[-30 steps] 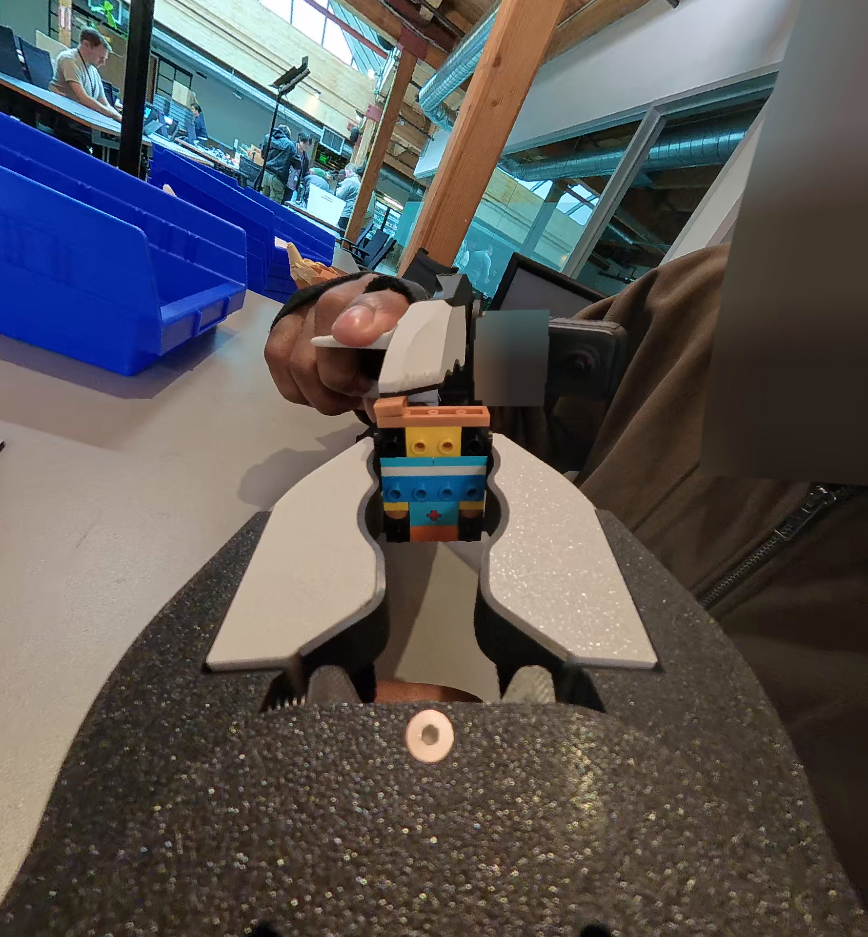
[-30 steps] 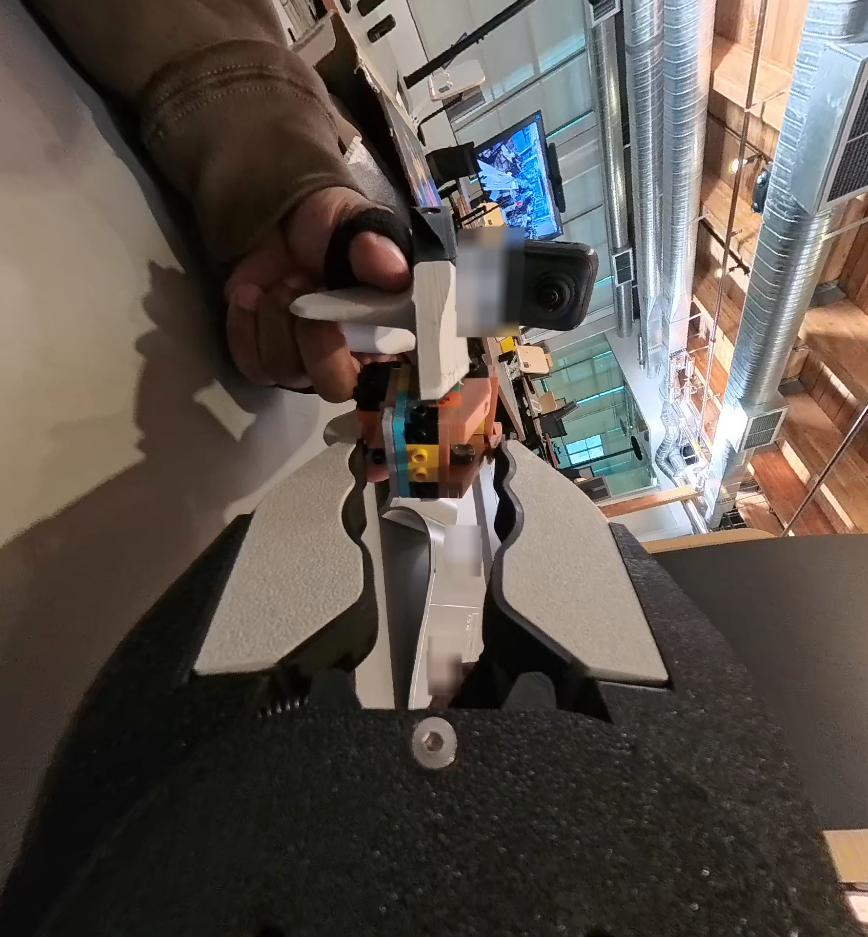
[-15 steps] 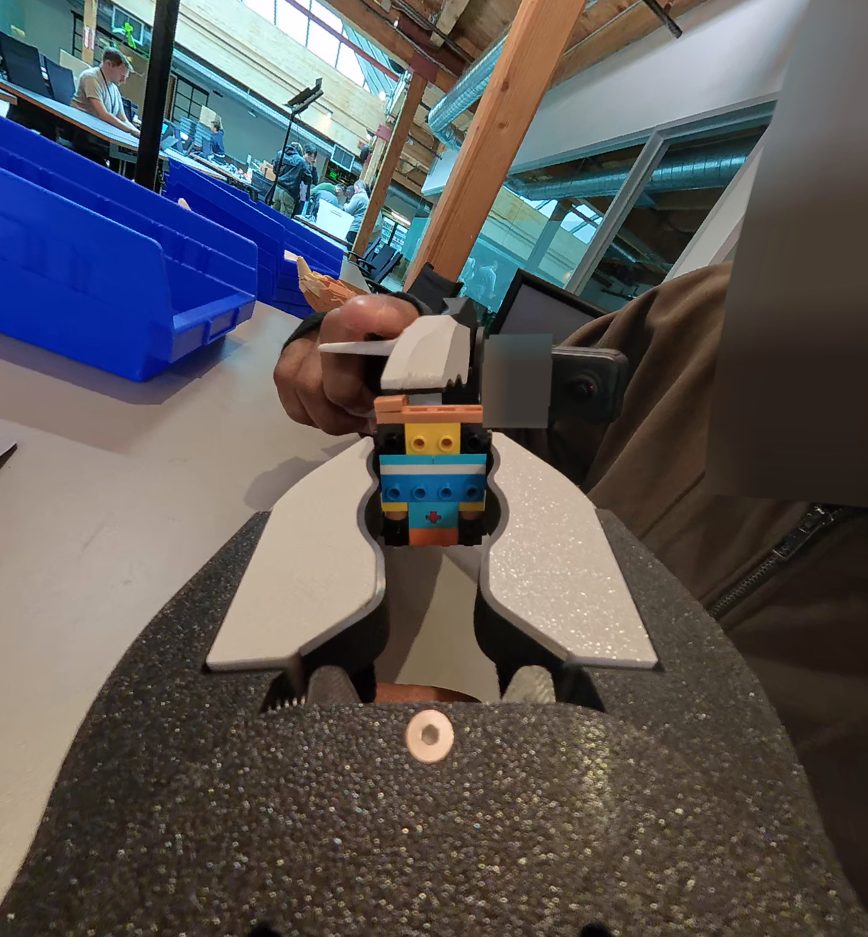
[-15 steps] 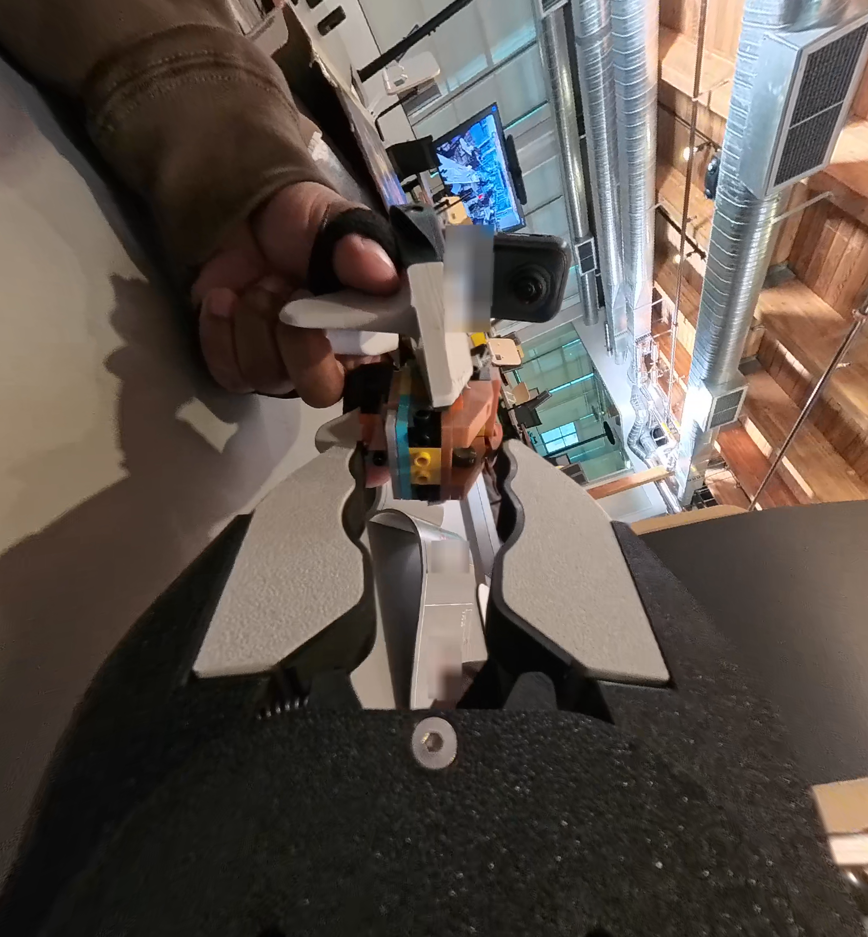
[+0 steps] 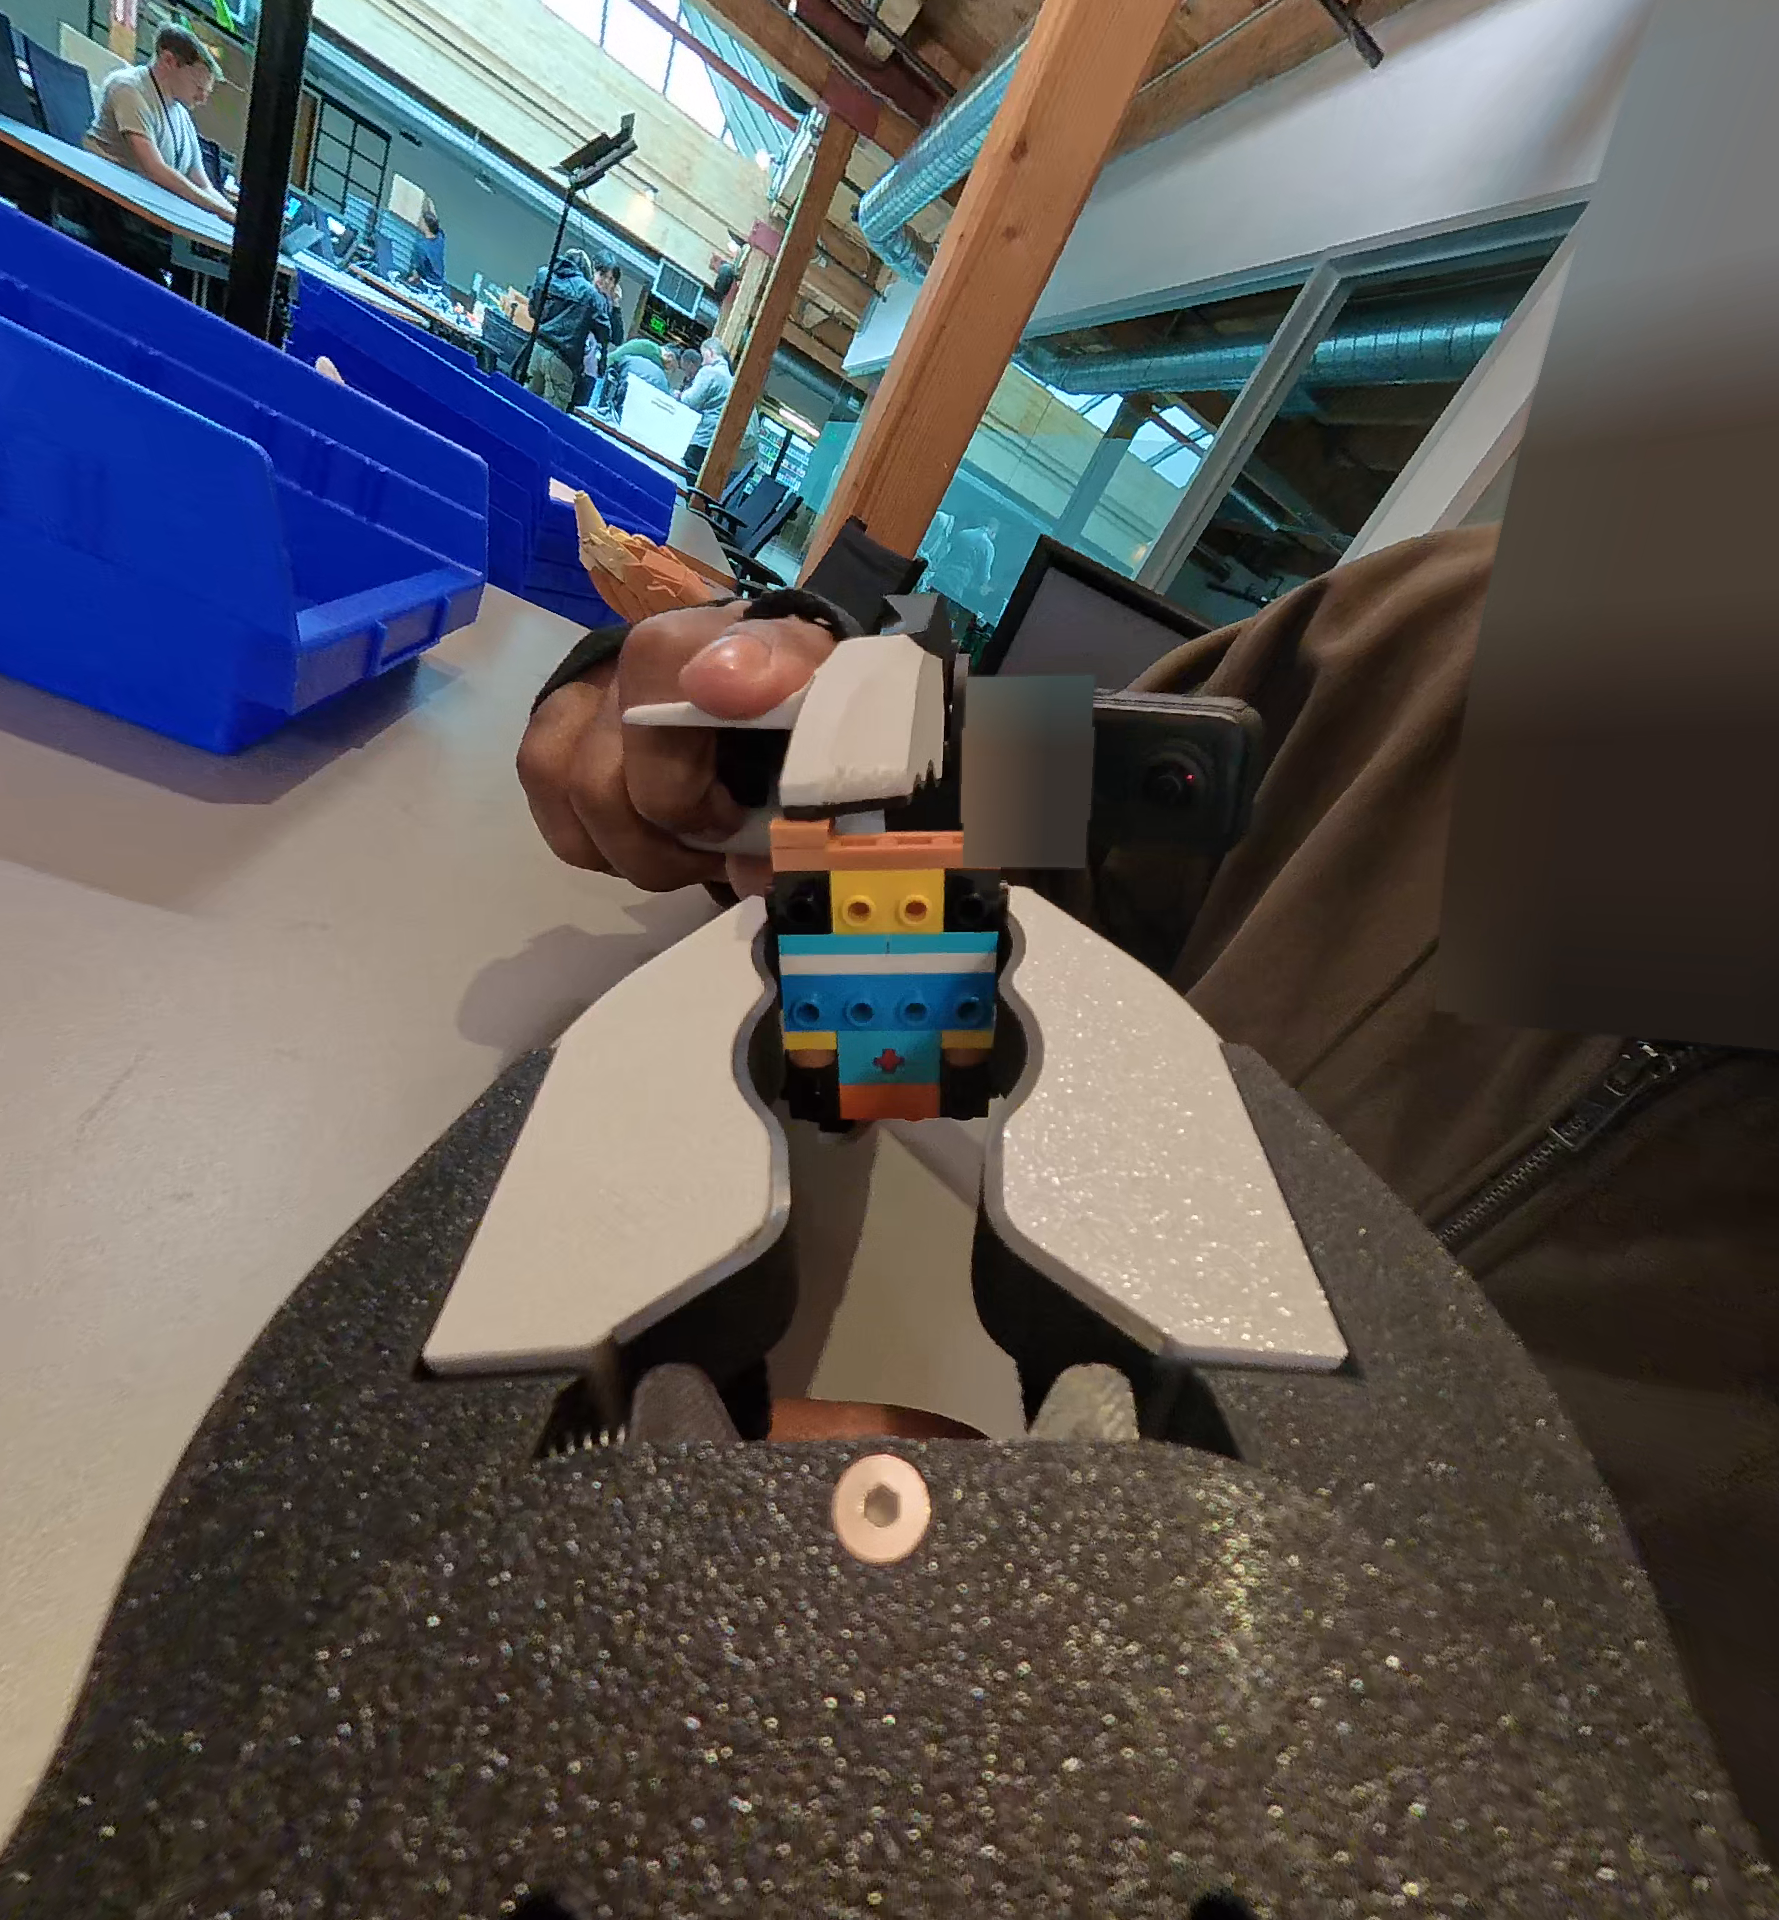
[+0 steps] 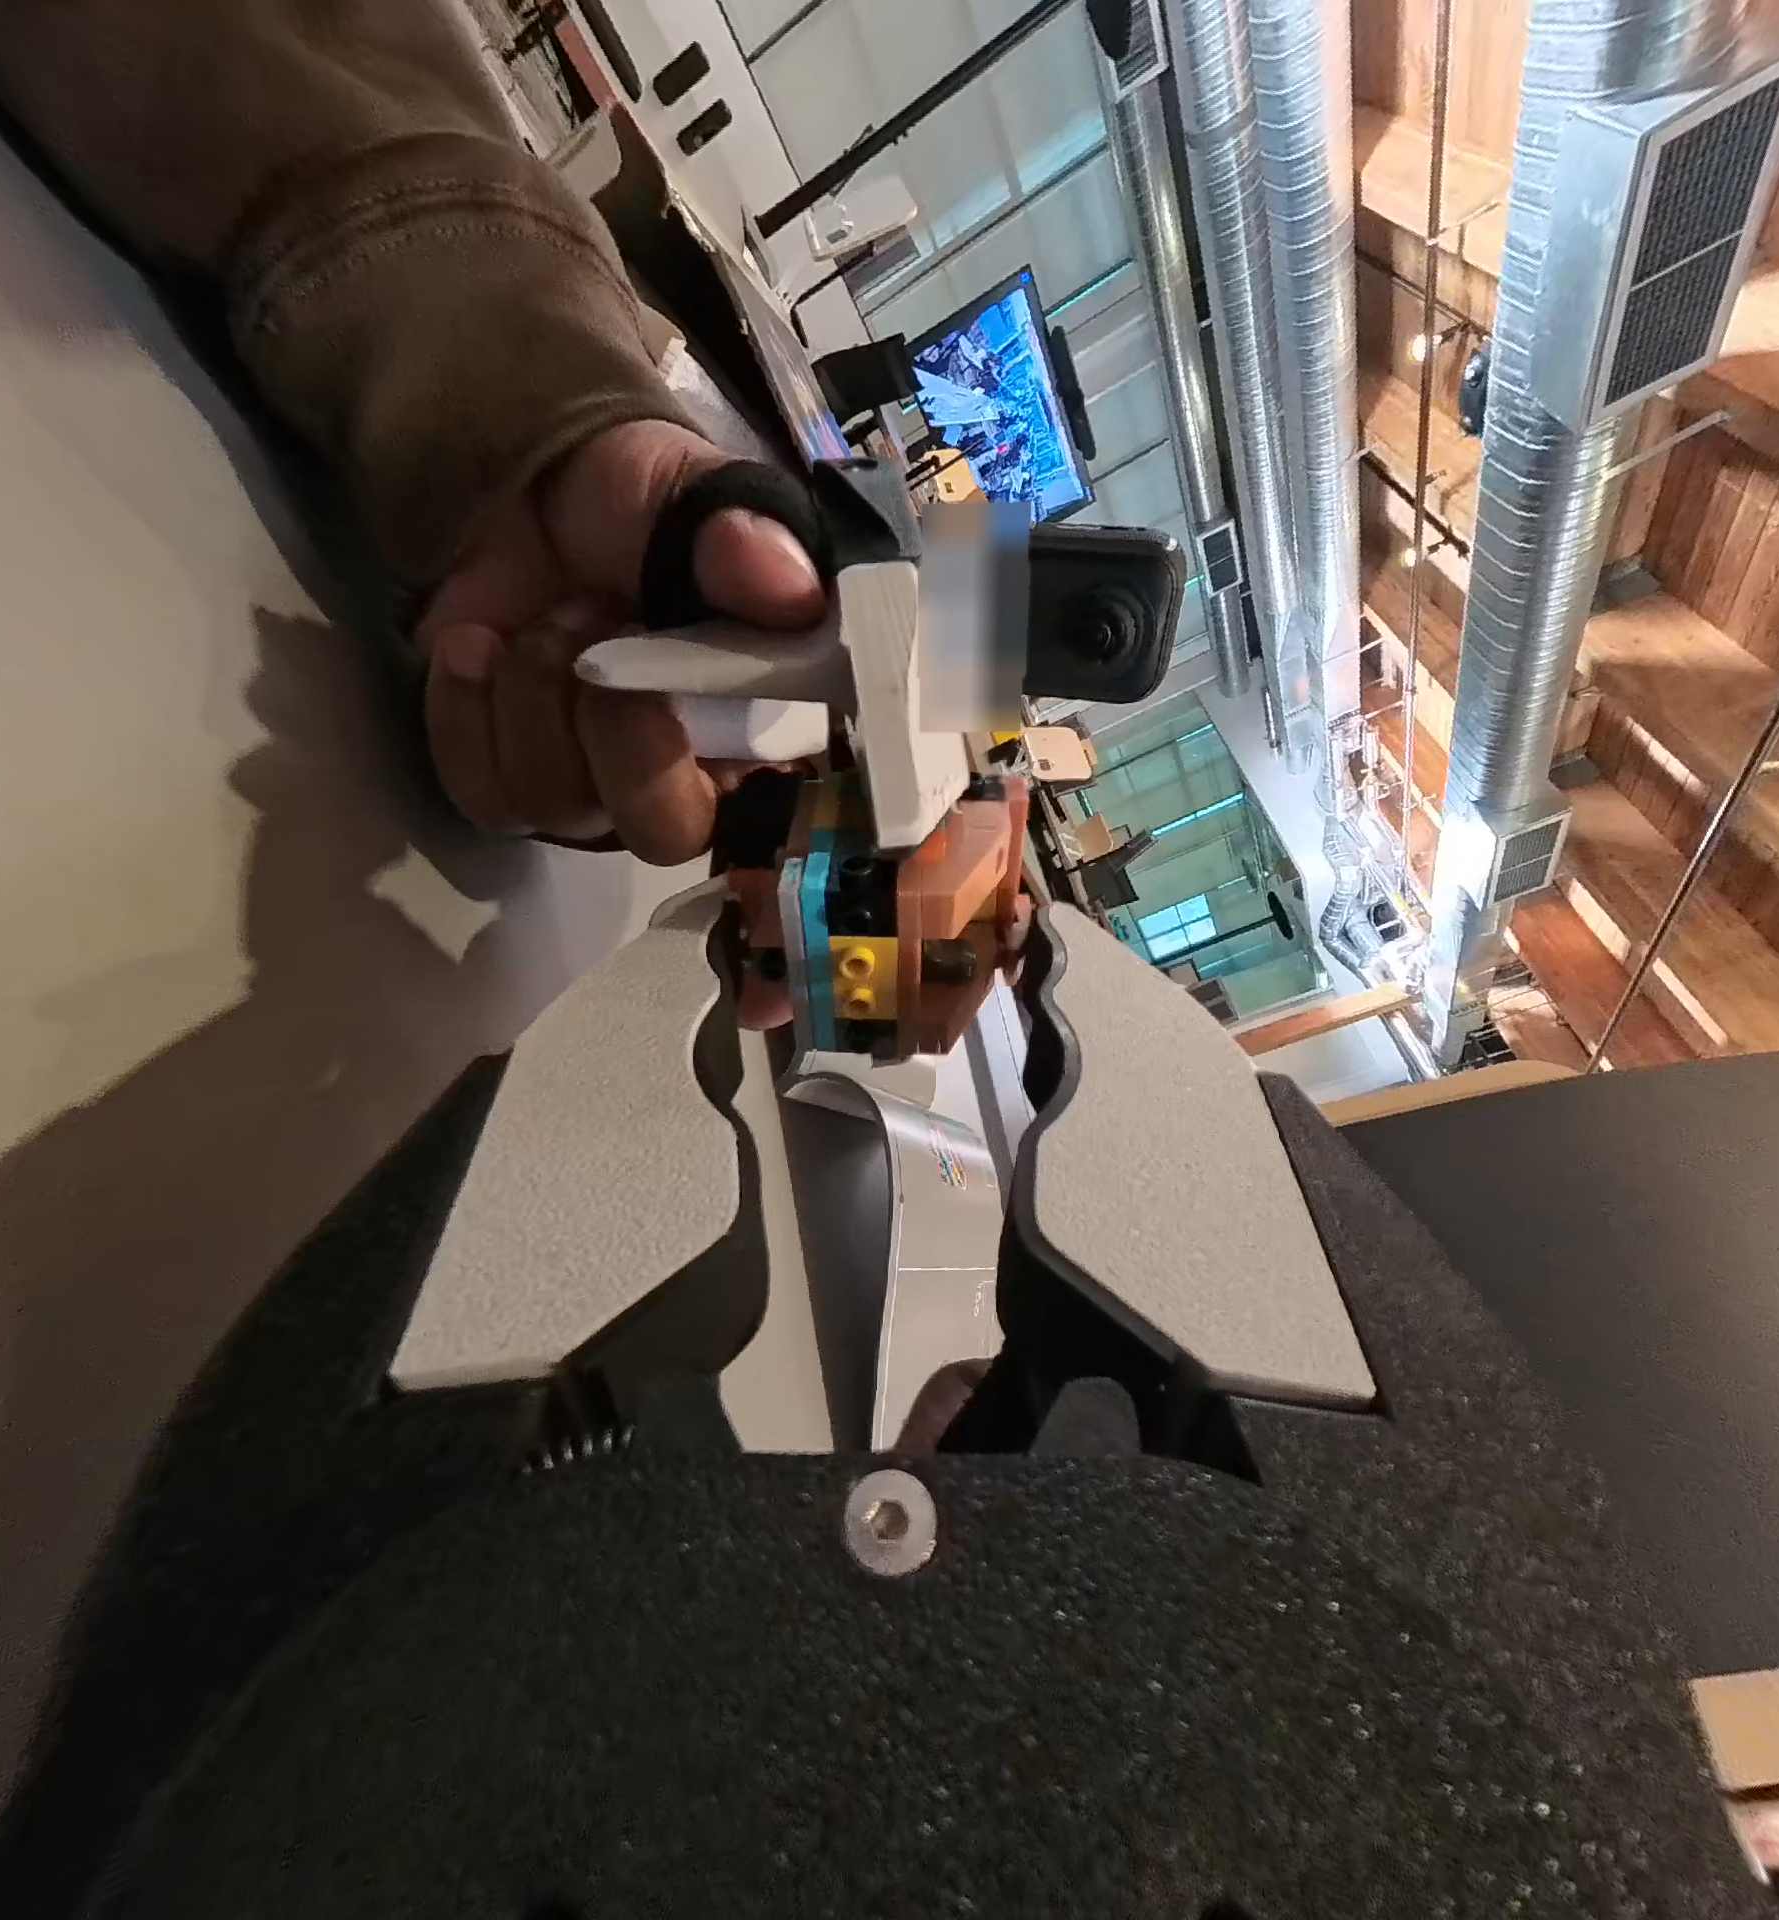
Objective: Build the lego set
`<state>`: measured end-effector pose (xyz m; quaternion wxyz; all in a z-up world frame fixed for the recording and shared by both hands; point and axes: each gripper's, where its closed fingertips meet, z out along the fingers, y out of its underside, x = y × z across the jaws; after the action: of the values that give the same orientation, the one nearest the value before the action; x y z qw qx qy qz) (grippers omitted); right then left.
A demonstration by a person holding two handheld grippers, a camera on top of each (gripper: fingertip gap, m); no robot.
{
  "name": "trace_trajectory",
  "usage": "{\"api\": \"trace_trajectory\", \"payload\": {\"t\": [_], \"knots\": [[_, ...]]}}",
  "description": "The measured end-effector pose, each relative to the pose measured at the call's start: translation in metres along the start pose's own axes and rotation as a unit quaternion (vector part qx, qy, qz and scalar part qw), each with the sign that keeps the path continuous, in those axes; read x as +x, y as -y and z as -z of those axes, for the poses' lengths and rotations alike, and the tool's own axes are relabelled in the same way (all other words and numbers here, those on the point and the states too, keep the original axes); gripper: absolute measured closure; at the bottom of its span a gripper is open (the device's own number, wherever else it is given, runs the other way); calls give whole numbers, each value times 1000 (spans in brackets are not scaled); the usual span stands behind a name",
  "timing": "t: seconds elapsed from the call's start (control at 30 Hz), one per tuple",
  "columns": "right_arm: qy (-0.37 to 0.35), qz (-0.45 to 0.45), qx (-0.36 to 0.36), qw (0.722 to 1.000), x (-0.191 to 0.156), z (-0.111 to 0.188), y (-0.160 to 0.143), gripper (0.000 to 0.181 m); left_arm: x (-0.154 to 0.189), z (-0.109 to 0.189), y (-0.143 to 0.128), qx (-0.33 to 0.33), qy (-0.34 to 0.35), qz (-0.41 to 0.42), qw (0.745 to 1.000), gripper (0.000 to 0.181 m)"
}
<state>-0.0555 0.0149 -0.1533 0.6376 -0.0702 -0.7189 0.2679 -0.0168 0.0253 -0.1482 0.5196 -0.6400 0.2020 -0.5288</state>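
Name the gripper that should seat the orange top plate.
Probably right: the right gripper has its jaws at the orange top plate, while the left gripper clamps the lego build as support.

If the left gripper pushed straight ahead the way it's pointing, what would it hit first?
Probably the right gripper, directly beyond the lego model that the left gripper holds; depth is unclear.

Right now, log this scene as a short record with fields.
held piece: lego build, multicoloured, lifted above the table
left tongs: shut on the build's sides
right tongs: closed on the same build from the far end
hands: one behind each tool
background: blue bins on the table
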Motion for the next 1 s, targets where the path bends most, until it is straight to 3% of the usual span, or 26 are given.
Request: {"api": "trace_trajectory", "payload": {"t": [0.43, 0.77, 1.0], "knots": [[-6, -9, -9, 1000, -3, -3, -2, 130, -2, 2, -2, 1, 1, 8, 1000, 145], [-47, -32, -3, 998, 9, -3, 1, 131, 1, 5, 14, 56, -14, 18, 998, 144], [-42, -34, 0, 999, 9, -1, 0, 133, 3, 3, 13, 57, -22, 22, 998, 144]]}}
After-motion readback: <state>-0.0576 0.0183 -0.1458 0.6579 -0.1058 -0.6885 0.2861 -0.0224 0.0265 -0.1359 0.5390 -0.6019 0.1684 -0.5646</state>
